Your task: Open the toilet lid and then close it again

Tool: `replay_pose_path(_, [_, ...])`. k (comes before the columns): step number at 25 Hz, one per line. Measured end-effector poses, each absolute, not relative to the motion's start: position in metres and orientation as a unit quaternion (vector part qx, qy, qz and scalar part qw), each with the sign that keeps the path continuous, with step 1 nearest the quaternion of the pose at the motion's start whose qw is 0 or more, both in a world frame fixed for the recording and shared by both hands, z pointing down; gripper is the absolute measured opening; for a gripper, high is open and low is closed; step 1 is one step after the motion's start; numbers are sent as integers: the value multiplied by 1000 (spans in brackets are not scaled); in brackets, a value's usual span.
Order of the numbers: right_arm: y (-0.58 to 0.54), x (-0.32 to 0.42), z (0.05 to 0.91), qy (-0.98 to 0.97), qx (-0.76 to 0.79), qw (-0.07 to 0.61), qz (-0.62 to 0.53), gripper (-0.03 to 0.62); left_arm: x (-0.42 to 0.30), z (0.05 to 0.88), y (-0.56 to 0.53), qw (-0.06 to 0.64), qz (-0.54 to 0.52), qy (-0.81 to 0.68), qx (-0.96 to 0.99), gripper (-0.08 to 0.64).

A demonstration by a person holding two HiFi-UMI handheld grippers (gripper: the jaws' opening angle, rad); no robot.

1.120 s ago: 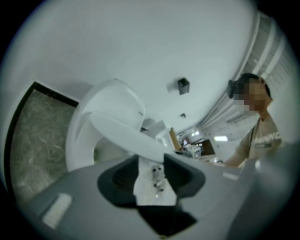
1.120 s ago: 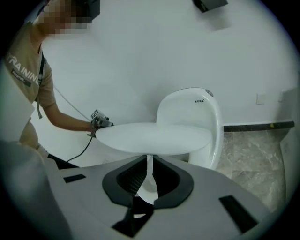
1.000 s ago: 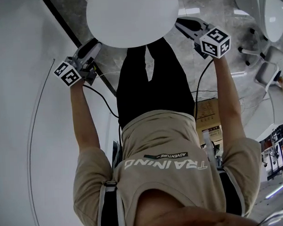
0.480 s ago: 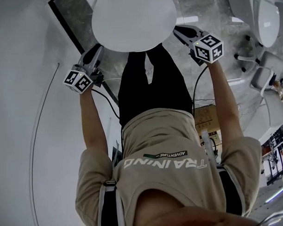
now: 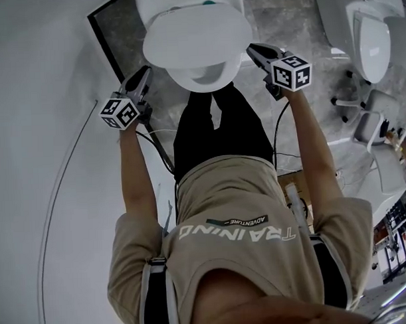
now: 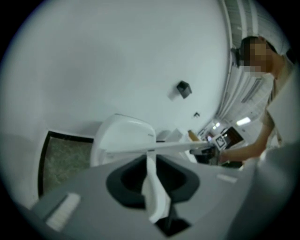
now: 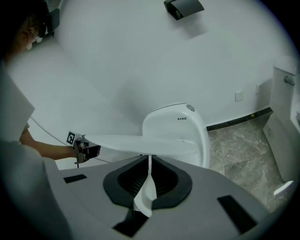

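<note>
The toilet lid is lifted partway off the toilet seat. The seat's front rim shows below the lid's front edge. The lid's rear end meets the toilet body.

The left gripper is at the lid's left edge. Its jaws have just been closing and pinch the thin lid rim at their tips.

The right gripper is at the lid's right edge. Its jaws have also just been closing and likewise pinch the rim.

The lid spans between the two grippers. The toilet stands on a marbled floor against a white wall.
</note>
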State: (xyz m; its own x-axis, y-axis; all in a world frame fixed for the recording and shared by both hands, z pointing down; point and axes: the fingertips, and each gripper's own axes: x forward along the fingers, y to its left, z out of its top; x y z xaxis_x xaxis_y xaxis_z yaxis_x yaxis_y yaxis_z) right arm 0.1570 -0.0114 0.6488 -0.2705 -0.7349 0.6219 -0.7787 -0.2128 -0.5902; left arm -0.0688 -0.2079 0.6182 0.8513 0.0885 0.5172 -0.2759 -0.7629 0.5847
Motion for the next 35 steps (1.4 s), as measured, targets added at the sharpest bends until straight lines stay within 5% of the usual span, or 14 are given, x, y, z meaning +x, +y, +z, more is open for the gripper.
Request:
replay_pose_path(13, [-60, 201, 619, -580, 651, -32, 488, 28, 3, 595, -252, 316, 257, -106, 907, 58])
replay_pose_path(35, [-128, 266, 614, -578, 669, 11, 467, 28, 66, 580, -321, 329, 228, -142, 905, 57])
